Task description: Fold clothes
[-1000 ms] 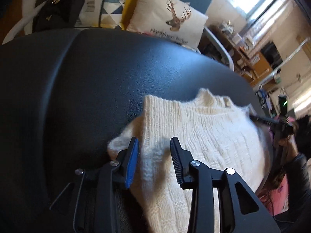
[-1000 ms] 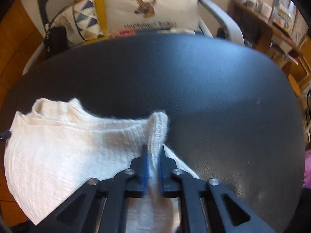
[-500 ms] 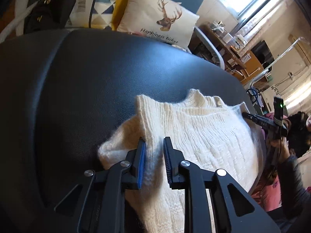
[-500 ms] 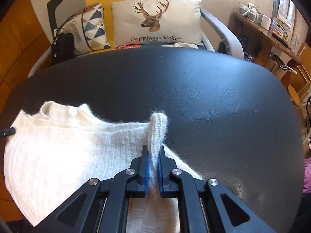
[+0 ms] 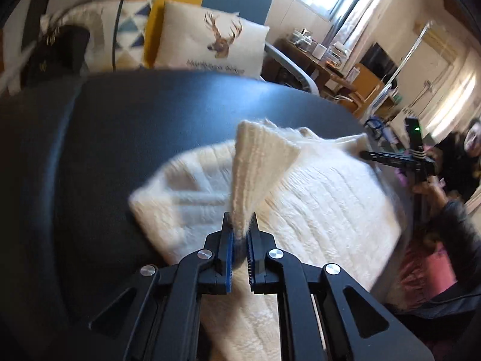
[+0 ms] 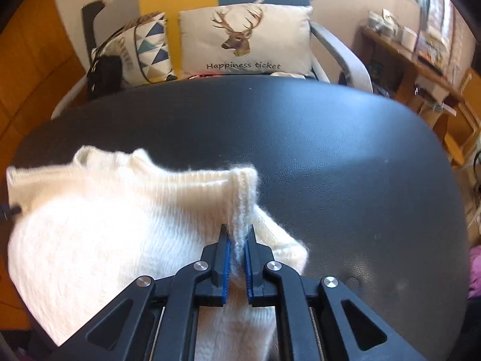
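A cream knit sweater point(image 5: 324, 198) lies on a black padded table point(image 5: 126, 138). My left gripper point(image 5: 239, 225) is shut on the sweater's left shoulder edge, which stands up as a raised flap point(image 5: 258, 162). In the right wrist view the same sweater point(image 6: 105, 228) spreads to the left, collar toward the far side. My right gripper point(image 6: 237, 234) is shut on its right shoulder edge, pinched into an upright ridge point(image 6: 245, 189). The other gripper point(image 5: 399, 159) shows at the sweater's far right edge in the left wrist view.
Beyond the table point(image 6: 330, 156) stands a sofa with a deer-print cushion point(image 6: 243, 39), a triangle-pattern cushion point(image 6: 147, 51) and a black bag point(image 6: 103, 72). A wooden shelf with clutter point(image 6: 415, 48) is at the right. A person's sleeve point(image 5: 457, 228) is at the right edge.
My left gripper has closed on the sweater's left shoulder and lifted it into a flap. The right gripper stays shut on the right shoulder and has risen slightly.
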A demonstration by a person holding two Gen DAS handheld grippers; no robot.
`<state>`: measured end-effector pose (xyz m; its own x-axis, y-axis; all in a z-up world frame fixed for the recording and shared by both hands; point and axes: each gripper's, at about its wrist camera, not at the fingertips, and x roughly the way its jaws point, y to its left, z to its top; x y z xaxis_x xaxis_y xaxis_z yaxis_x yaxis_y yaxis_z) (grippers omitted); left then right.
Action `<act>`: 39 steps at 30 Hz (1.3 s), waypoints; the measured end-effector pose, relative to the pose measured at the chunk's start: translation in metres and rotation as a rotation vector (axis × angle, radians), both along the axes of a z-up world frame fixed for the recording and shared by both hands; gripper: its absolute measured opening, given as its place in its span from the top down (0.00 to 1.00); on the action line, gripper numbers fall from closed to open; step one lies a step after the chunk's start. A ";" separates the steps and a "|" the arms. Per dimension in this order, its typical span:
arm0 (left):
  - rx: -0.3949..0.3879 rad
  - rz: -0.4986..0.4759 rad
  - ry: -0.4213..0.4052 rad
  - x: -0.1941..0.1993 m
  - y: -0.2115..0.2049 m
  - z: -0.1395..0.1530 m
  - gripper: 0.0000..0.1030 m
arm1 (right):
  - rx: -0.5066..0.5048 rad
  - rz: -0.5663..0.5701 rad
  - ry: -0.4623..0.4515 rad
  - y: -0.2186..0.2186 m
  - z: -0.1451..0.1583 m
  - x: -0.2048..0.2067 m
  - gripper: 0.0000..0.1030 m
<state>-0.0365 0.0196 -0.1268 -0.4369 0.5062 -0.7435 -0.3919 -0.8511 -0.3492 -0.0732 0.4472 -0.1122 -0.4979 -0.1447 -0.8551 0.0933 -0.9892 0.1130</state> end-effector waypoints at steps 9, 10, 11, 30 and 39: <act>0.039 0.261 -0.094 -0.057 -0.025 -0.007 0.93 | -0.038 -0.077 -0.016 0.007 -0.006 -0.028 0.94; 0.023 0.281 -0.146 -0.064 -0.026 -0.017 0.93 | -0.044 -0.079 -0.040 0.007 -0.014 -0.031 0.93; 0.023 0.303 -0.195 -0.067 -0.027 -0.028 0.92 | -0.073 -0.089 -0.046 0.011 -0.017 -0.032 0.91; 0.049 0.405 -0.206 -0.024 -0.049 -0.009 0.86 | -0.552 -0.176 -0.065 0.086 -0.009 0.059 0.74; 0.089 0.391 -0.200 0.031 -0.052 -0.013 0.76 | -0.677 -0.148 -0.122 0.094 -0.031 0.138 0.73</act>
<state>-0.0052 -0.0319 -0.1396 -0.4606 0.3972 -0.7937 0.0362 -0.8851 -0.4640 0.0651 0.5409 -0.1430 -0.4598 -0.6026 -0.6523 -0.0896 -0.6993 0.7092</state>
